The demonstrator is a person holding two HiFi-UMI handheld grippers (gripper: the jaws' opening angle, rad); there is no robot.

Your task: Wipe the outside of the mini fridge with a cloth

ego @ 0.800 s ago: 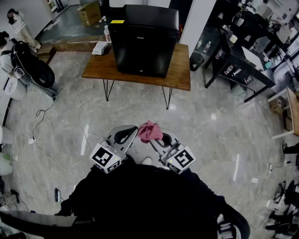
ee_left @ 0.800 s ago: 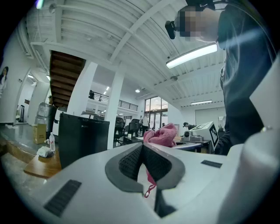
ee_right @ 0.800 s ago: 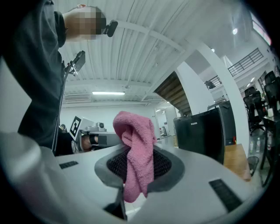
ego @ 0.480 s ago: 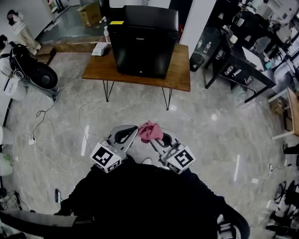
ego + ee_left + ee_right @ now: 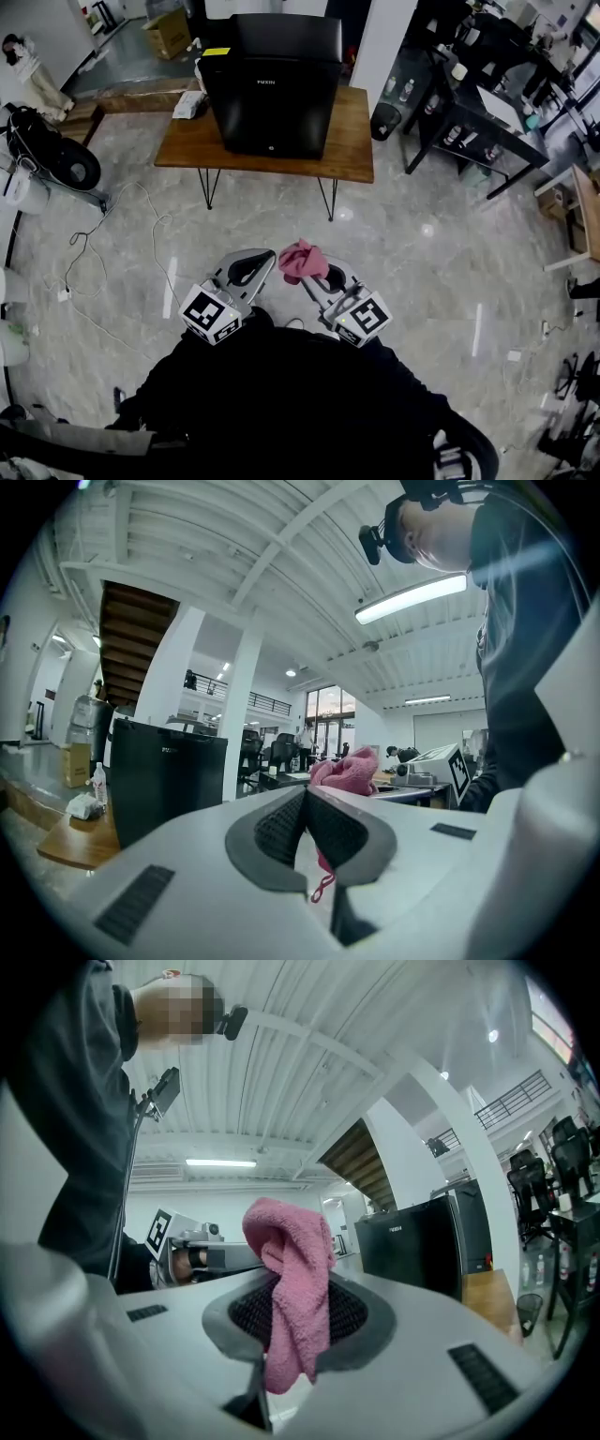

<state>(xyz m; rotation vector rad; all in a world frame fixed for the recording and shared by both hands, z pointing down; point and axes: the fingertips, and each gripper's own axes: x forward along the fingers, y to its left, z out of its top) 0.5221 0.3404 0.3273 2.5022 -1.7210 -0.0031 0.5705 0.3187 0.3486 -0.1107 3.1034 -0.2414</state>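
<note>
Marble floor (image 5: 422,281), wooden counter (image 5: 352,145) bearing black mini fridge (image 5: 272,89); right tongs (image 5: 315,281) pinching bunched pink cloth (image 5: 302,260), left tongs (image 5: 305,803) pressed together.

From the head, looked steeply down: left tongs (image 5: 251,267) and right tongs (image 5: 323,281) near, mini fridge (image 5: 272,84) on tabletop (image 5: 352,155) farther ahead. From each gripper, looked along own jaws, close, tilted toward ceiling (image 5: 234,546). Shared throughout: mini fridge, cloth (image 5: 302,261).
</note>
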